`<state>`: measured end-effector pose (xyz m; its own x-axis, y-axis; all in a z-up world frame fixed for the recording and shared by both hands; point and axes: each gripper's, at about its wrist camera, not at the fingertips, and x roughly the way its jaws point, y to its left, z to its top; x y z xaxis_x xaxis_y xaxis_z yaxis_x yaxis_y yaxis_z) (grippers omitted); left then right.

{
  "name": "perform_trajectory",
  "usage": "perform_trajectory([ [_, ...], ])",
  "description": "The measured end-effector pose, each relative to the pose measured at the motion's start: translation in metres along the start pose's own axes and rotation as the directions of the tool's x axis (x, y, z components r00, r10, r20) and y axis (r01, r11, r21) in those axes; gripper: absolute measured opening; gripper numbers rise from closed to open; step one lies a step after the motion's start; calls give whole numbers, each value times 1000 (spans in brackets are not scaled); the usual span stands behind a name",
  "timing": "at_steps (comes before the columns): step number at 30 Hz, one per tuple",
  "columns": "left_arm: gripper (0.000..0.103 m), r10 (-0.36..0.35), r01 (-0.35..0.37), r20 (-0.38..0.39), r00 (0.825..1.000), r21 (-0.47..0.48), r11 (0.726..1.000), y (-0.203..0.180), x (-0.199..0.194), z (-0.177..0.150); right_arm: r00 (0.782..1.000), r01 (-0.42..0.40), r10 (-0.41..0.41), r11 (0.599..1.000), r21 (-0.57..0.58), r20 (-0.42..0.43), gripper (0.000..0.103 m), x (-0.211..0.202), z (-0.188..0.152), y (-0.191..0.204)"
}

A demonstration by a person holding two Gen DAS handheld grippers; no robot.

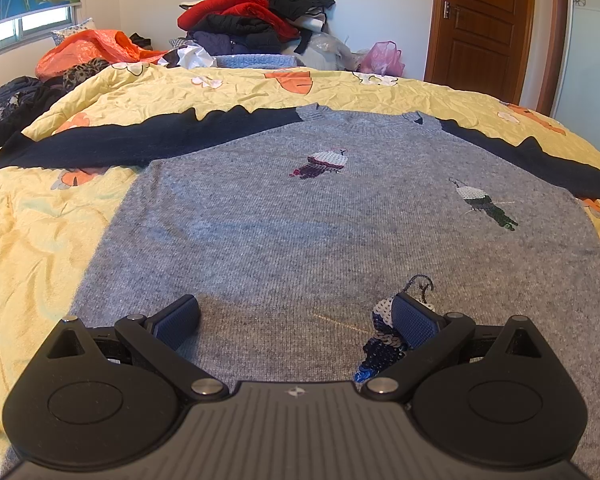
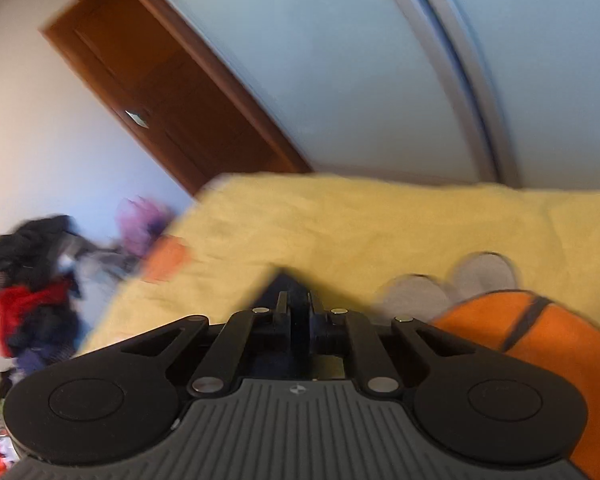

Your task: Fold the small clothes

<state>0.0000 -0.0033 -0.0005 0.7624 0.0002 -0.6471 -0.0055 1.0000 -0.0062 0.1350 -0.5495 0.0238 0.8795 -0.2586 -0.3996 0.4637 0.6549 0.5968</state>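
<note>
A grey knit sweater with sequin birds lies flat, front up, on the yellow quilt. Its navy sleeves stretch out to the left and to the right. My left gripper hovers open just above the sweater's lower part, its blue pads wide apart, with only flat knit beneath them. In the blurred right wrist view my right gripper is shut, with a dark navy strip of cloth, apparently the sleeve end, pinched between its jaws over the quilt.
A tall pile of red and black clothes stands behind the bed, beside an orange bag and a pink bag. A brown door is at the back right. Pale sliding panels run along the bed's far side.
</note>
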Motion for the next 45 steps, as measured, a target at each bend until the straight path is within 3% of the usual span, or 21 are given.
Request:
perform_trajectory([
  [2,103,0,0,0,1000,0,1000,0,0,0,992,-126,123,986,-113,-33,13,-19,-22,49],
  [4,103,0,0,0,1000,1,1000,0,0,0,960,-274,255,936,-219,-112,13,-38,-55,102],
  [6,103,0,0,0,1000,0,1000,0,0,0,910,-410,365,865,-290,-197,13,-55,-94,152],
  [8,103,0,0,0,1000,0,1000,0,0,0,839,-532,447,794,-295,-310,13,-63,-136,194],
  [10,103,-1,1,0,1000,1,1000,-1,0,0,784,-601,470,738,-307,-406,13,-67,-181,228],
  [11,103,-3,3,0,1000,1,1000,-1,1,0,771,-616,461,716,-330,-439,13,-67,-203,241],
  [14,103,-9,9,1,1000,-3,1000,-2,2,2,767,-614,400,685,-392,-502,13,-62,-257,262],
  [17,103,-16,16,4,1000,-10,1000,0,3,2,770,-604,338,657,-450,-541,13,-69,-289,264],
  [19,103,-18,18,4,1000,-12,1000,1,3,2,768,-600,319,660,-452,-555,26,-76,-299,257],
  [21,103,-18,18,4,1000,-12,1000,1,3,2,748,-622,370,679,-390,-550,51,-84,-289,248],
  [23,103,-21,21,5,1000,-13,1000,2,3,2,737,-639,443,701,-315,-511,67,-91,-273,227],
  [28,103,-68,67,-6,998,-40,997,11,1,7,772,-588,447,771,-243,-452,71,-99,-240,166],
  [30,103,-121,120,-8,993,-63,991,16,-2,16,741,-585,486,806,-89,-464,71,-93,-229,141],
  [32,103,-269,270,21,963,-147,952,24,-2,34,694,-603,579,792,94,-429,71,-84,-222,119],
  [34,103,-435,428,34,900,-257,867,29,12,57,673,-583,606,787,200,-424,73,-72,-220,107],
  [36,103,-508,493,54,859,-350,797,30,33,78,656,-584,642,765,272,-398,70,-66,-217,97],
  [37,103,-527,507,60,847,-387,770,29,46,86,652,-581,648,760,290,-394,69,-64,-216,95],
  [38,103,-526,499,53,849,-410,764,26,60,95,647,-581,652,757,300,-394,69,-63,-216,94],
  [41,102,-437,376,-47,898,-434,819,15,105,107,647,-583,648,760,286,-401,69,-64,-217,97],
  [44,102,-392,345,-52,919,-377,859,1,119,113,648,-590,643,763,265,-409,71,-66,-217,100],
  [45,93,-383,340,-53,922,-361,868,-4,119,114,648,-590,642,763,263,-410,71,-67,-217,101],
])
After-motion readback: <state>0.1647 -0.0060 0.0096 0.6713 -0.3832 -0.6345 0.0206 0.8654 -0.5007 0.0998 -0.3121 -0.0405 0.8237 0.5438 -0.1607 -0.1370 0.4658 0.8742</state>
